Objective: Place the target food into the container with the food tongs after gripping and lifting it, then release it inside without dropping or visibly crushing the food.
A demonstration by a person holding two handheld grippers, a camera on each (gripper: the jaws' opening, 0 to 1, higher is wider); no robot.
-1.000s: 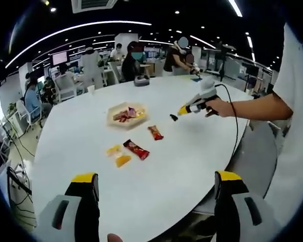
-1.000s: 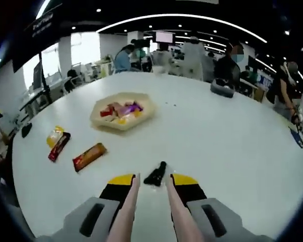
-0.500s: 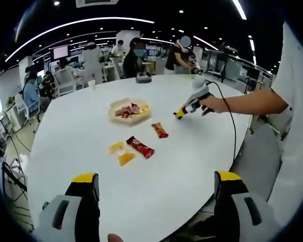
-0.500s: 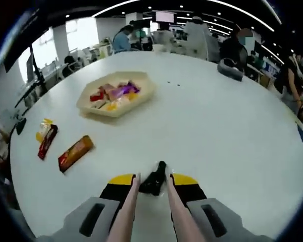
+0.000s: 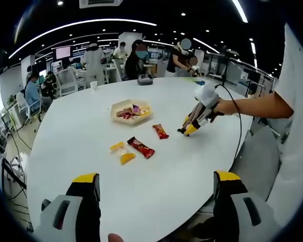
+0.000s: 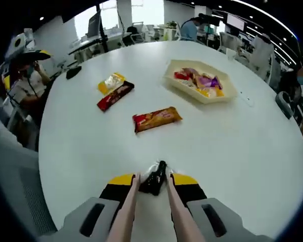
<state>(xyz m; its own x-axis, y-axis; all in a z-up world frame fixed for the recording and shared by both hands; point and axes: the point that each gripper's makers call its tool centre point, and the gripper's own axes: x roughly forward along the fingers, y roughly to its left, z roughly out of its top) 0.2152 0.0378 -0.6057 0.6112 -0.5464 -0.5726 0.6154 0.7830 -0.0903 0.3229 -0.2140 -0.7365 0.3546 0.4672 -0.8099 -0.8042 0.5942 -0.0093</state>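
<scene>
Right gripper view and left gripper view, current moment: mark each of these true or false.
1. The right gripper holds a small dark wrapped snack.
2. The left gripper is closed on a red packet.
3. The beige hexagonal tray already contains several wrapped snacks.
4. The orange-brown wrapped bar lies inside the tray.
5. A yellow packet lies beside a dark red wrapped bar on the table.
1. True: the right gripper is shut on the small dark wrapped snack.
2. False: the left gripper is open, holding nothing.
3. True: the beige hexagonal tray holds several.
4. False: the orange-brown wrapped bar lies on the round white table, outside the tray.
5. True: the yellow packet touches the dark red wrapped bar.
</scene>
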